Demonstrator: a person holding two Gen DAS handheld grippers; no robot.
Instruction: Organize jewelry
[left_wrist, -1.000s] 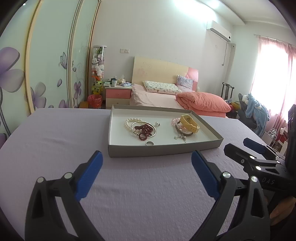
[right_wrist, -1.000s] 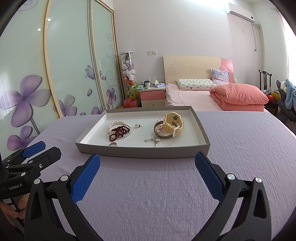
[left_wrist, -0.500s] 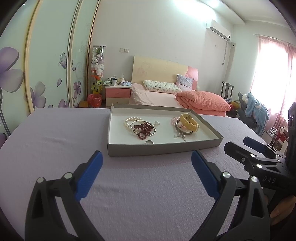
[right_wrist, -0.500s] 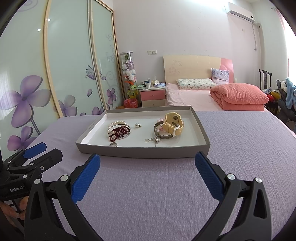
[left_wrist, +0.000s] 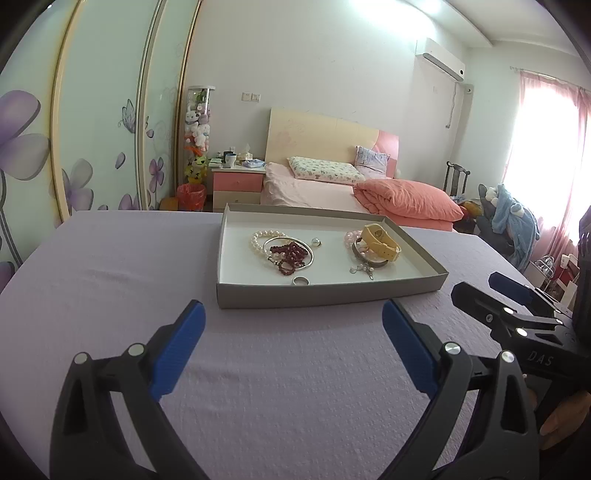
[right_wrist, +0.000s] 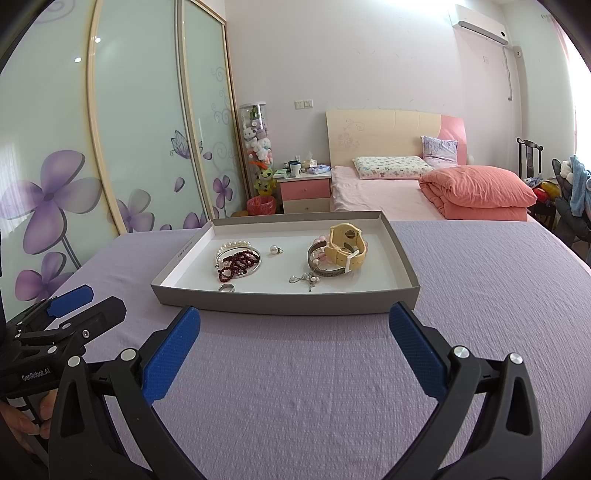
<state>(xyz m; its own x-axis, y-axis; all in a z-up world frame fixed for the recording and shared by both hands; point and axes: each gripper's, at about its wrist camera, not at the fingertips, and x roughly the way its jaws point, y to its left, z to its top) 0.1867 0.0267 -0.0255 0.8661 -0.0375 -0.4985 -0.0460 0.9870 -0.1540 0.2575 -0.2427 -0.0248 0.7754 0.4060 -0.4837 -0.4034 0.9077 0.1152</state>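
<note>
A shallow grey tray (left_wrist: 325, 295) (right_wrist: 284, 304) with a white floor sits on the lilac tablecloth. Inside lie a pearl bracelet (left_wrist: 260, 236) (right_wrist: 232, 245), a dark red bead string (left_wrist: 290, 253) (right_wrist: 238, 263), a silver ring (left_wrist: 300, 281) (right_wrist: 226, 287), a pearl stud (left_wrist: 316, 242) (right_wrist: 275, 250), a yellow watch (left_wrist: 380, 242) (right_wrist: 347, 245) over a grey bangle (right_wrist: 325, 271), and a small charm (left_wrist: 364, 269) (right_wrist: 306, 278). My left gripper (left_wrist: 291, 332) hangs open short of the tray's near wall. My right gripper (right_wrist: 295, 334) is open too, also empty.
The lilac cloth (left_wrist: 110, 280) spreads wide on both sides of the tray. Behind the table stand a pink bed (right_wrist: 406, 184), a pink nightstand (left_wrist: 238, 182) and sliding doors with purple flowers (right_wrist: 55, 192). A hand (right_wrist: 22, 424) grips the left tool.
Both views have shifted only slightly; the left gripper has crept a little higher and closer in the right wrist view. The tray's contents lie as before.
</note>
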